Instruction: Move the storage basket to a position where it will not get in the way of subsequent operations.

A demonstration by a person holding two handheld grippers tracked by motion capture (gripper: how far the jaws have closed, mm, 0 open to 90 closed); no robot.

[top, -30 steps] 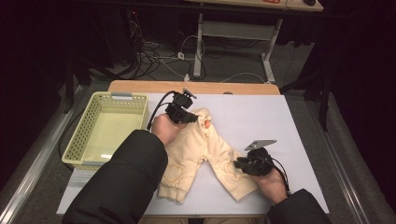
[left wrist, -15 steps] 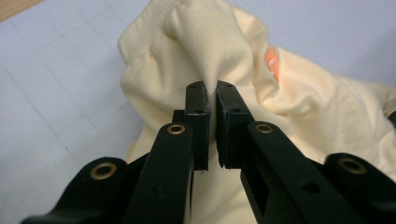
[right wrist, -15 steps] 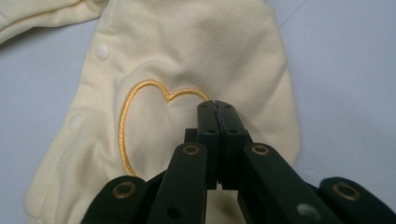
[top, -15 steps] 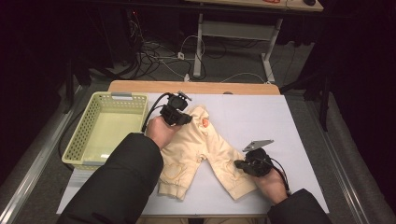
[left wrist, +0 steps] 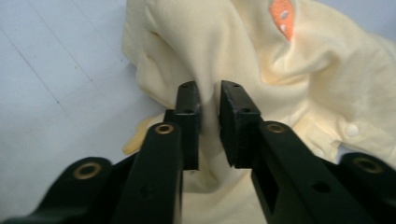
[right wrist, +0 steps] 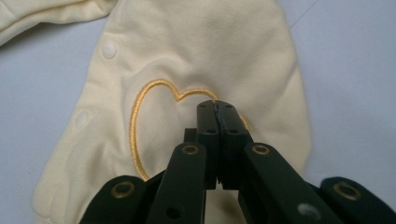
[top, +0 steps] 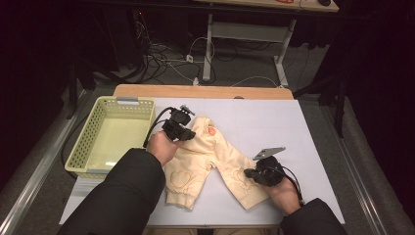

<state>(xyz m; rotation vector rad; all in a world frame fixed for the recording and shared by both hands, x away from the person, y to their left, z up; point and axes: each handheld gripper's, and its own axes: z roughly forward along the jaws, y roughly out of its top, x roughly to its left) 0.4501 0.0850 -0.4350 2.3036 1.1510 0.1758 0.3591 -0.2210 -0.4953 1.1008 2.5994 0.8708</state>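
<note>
A pale yellow baby garment (top: pixel 210 156) with an orange patch (top: pixel 211 130) lies spread on the white sheet (top: pixel 274 122). My left gripper (top: pixel 188 131) is at the garment's top edge. Its jaws have just been opening: in the left gripper view they (left wrist: pixel 210 91) stand a little apart with a fold of the yellow cloth (left wrist: pixel 280 93) in the gap, and the pads do not press on it. My right gripper (top: pixel 247 172) rests on the right leg. There its jaws (right wrist: pixel 215 105) are shut, with the tips on the embroidered heart (right wrist: pixel 140 121) of the garment (right wrist: pixel 187 56).
A pale yellow-green plastic basket (top: pixel 93 132) stands at the table's left, close to my left hand. Bare white sheet lies to the right of and behind the garment. Cables and table legs are on the floor beyond the far edge.
My left gripper has moved left and down, from above the garment's top edge to just beside it. The right gripper has stayed on the leg.
</note>
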